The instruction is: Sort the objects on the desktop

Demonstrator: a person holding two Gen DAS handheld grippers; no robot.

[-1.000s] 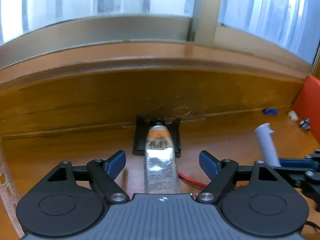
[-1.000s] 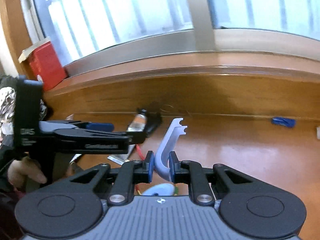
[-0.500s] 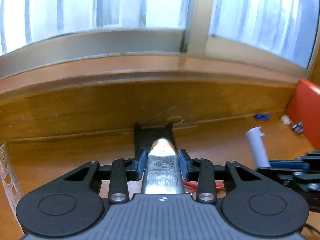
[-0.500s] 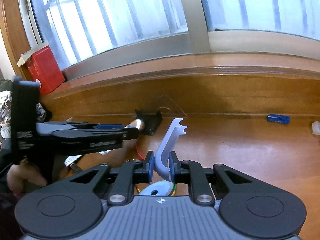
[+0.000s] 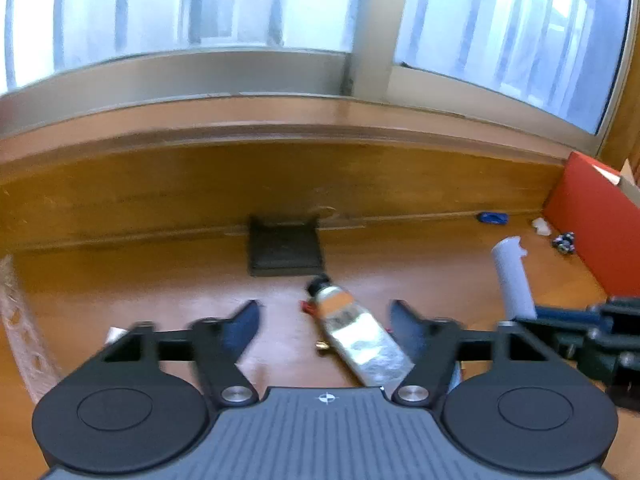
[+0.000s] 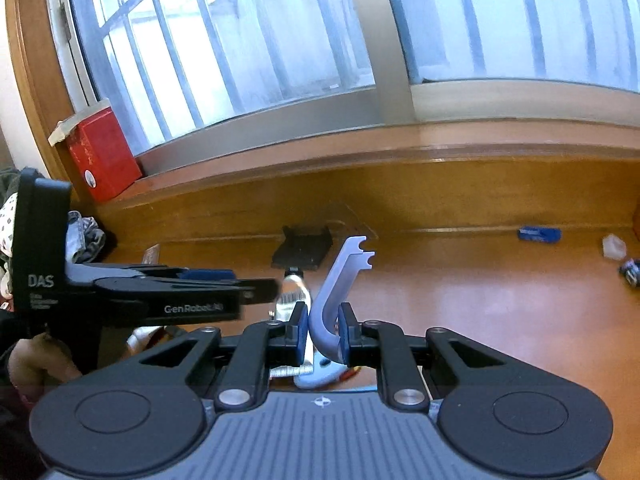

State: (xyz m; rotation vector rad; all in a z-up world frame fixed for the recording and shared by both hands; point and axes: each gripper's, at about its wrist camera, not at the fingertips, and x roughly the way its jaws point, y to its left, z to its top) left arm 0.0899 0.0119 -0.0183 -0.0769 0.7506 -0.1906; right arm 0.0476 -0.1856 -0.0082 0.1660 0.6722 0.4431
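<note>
A silver tube (image 5: 352, 332) with a black cap lies slanted on the wooden desk, just in front of a flat black holder (image 5: 285, 250). My left gripper (image 5: 324, 312) stands open around it, the tube's tail near the right finger. In the right wrist view the same tube (image 6: 294, 292) shows past the left gripper (image 6: 260, 292), with the black holder (image 6: 304, 248) behind. My right gripper (image 6: 323, 320) is shut on a pale blue-grey curved plastic hook (image 6: 340, 280), which points upward. That hook (image 5: 512, 280) appears at the right of the left wrist view.
A red box (image 5: 592, 220) stands at the desk's right end. Near it lie a small blue item (image 5: 493, 217), a white bit (image 5: 541, 226) and a dark bit (image 5: 564, 242). Another red box (image 6: 102, 160) sits on the sill. A perforated white strip (image 5: 20, 320) lies at left.
The left gripper shut on the tube half a second ago; now it has opened and the tube lies slanted on the desk, nearer than the black holder. The right gripper keeps the hook.
</note>
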